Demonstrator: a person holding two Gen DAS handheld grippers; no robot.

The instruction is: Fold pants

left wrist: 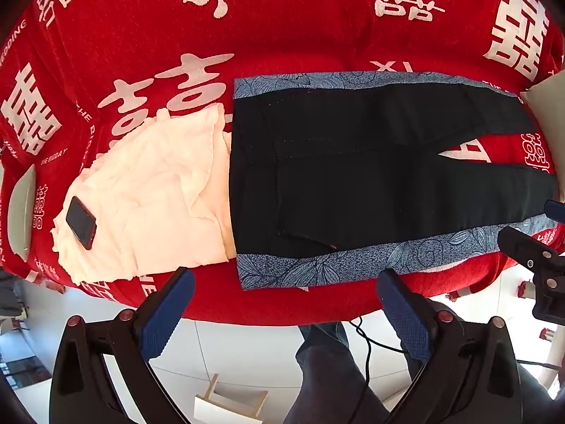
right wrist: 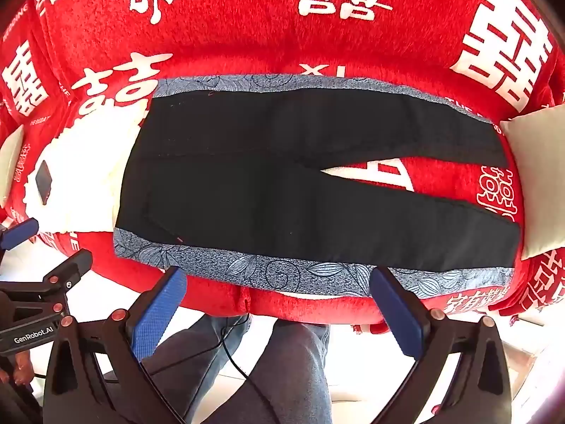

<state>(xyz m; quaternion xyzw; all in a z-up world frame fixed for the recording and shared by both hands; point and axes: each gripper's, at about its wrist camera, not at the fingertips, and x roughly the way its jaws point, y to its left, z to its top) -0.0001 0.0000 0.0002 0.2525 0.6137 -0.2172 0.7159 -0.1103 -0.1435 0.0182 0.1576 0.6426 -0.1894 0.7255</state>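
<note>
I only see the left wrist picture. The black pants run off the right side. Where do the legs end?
Observer: In the right wrist view, both legs of the pants end beside a pale cushion.
Operator: Something black pokes in at my right edge. Is that the other gripper, and is it holding anything?
Observer: Yes, that is the right gripper. Its own view shows it open, with nothing between its fingers.

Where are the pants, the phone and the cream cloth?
pants (right wrist: 282, 190): right wrist view, black seat area.
phone (left wrist: 81, 222): left wrist view, middle of its dark screen.
cream cloth (left wrist: 159, 190): left wrist view, wrinkled middle.
</note>
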